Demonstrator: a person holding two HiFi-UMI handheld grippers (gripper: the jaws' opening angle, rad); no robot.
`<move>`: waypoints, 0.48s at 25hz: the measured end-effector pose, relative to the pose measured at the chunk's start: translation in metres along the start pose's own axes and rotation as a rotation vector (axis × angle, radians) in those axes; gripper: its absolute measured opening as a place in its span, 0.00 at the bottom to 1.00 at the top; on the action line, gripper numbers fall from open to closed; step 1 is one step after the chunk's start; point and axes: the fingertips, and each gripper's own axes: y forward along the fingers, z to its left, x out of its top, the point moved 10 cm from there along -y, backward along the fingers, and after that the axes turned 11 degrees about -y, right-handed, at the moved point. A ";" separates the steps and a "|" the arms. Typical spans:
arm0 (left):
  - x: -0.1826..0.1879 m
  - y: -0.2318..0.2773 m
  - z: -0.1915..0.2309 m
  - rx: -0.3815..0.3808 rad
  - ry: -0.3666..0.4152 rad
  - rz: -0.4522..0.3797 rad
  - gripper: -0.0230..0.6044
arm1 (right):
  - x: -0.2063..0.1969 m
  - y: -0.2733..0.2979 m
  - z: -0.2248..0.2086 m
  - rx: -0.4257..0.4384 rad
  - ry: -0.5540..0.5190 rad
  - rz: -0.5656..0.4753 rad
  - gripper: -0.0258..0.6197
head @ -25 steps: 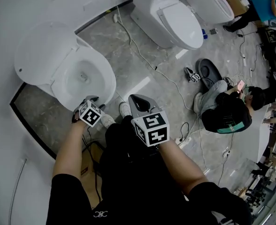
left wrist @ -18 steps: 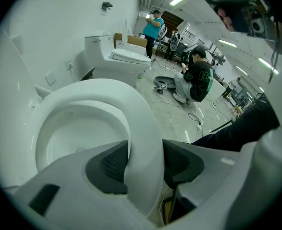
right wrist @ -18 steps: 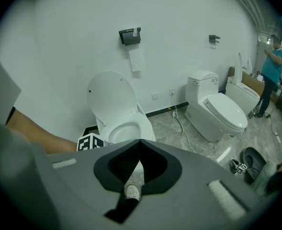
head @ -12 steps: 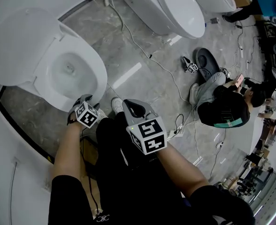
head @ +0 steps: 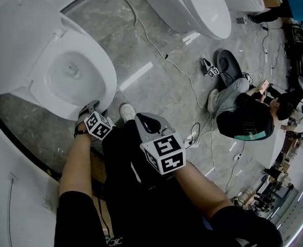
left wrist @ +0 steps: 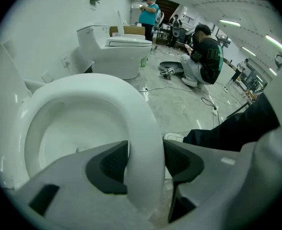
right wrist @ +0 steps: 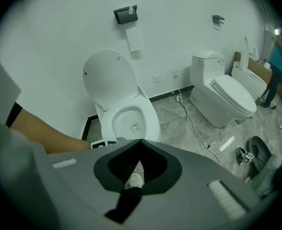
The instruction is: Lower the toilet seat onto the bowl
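1. The toilet seat [head: 109, 78] is seen lying flat on the bowl [head: 71, 71]. Its ring follows the rim all the way round in the head view, and no gap between the two can be made out.
2. The lid [right wrist: 107, 78] is left upright behind it, leaned back against the wall [right wrist: 59, 32].
3. The seat's front edge is straddled by the left gripper [left wrist: 145, 162], which is pointed steeply down, with one jaw set inside the ring and the other outside it. The jaws have just been opening and are spread about as wide as the edge between them. The pads are close to both faces, but no squeeze is evident, so the seat is judged to be released rather than held.
4. The right gripper [right wrist: 140, 145] is held over the person's legs, well apart from the toilet. Its jaws are clenched together on nothing, and only a white shoe [right wrist: 134, 180] is glimpsed through the opening behind their tips.
5. The lowering itself is judged to be as good as done, since the seat is already resting on the bowl. What seems left is for the left jaws to be drawn clear of the front edge without the seat being lifted again. The lid is not named in the task.
6. Further out, a second toilet [head: 192, 6] with its lid shut is seen beside the first. A cable [head: 162, 55] is trailed across the marbled floor [head: 156, 91], and a person [head: 244, 120] is seated on that floor, well apart.
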 end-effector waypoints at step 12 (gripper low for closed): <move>-0.006 0.018 0.006 0.040 0.010 -0.020 0.39 | -0.017 0.009 -0.008 0.007 0.021 0.017 0.05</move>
